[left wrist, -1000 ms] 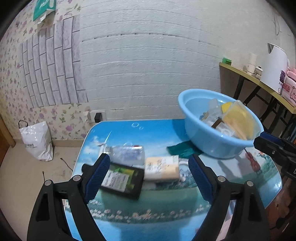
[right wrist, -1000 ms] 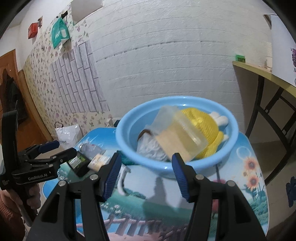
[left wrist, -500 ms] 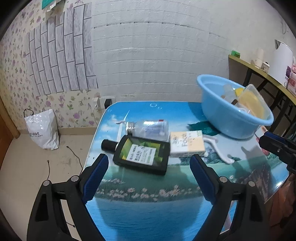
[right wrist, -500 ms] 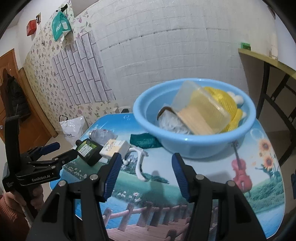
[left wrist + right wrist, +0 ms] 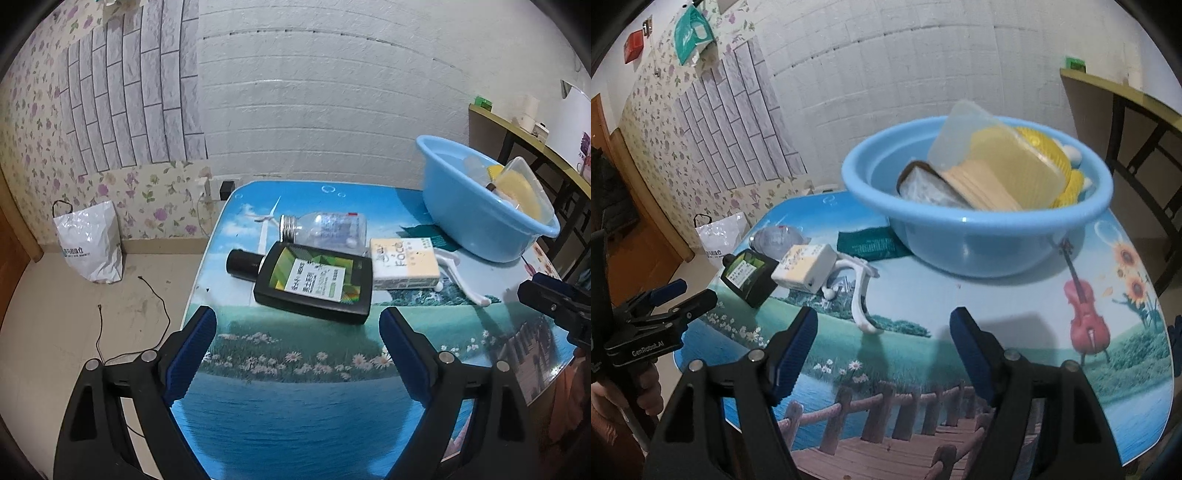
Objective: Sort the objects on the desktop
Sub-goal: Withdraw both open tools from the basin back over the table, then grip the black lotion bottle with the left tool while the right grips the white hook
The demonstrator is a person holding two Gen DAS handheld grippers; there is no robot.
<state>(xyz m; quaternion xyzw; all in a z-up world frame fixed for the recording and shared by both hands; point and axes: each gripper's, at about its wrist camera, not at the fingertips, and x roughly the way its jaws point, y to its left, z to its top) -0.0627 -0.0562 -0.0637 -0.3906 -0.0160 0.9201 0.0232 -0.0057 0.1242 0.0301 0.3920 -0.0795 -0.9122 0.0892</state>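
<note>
Tilting both my tongs downward over the picture-printed table (image 5: 295, 424), I grip nothing in either. My left gripper (image 5: 297, 328) is spread wide and empty just short of a black flat bottle (image 5: 314, 282) lying on its side. A clear bottle (image 5: 325, 227) lies behind it and a cream box (image 5: 404, 262) touches its right end. My right gripper (image 5: 882, 328) has just been opening, nothing between its pads, above bare tabletop near a white plastic handle (image 5: 858, 295). Beyond sits the blue basin (image 5: 979, 240), already piled with items I cannot make out. A green packet (image 5: 870, 243) is partly hidden under its edge.
</note>
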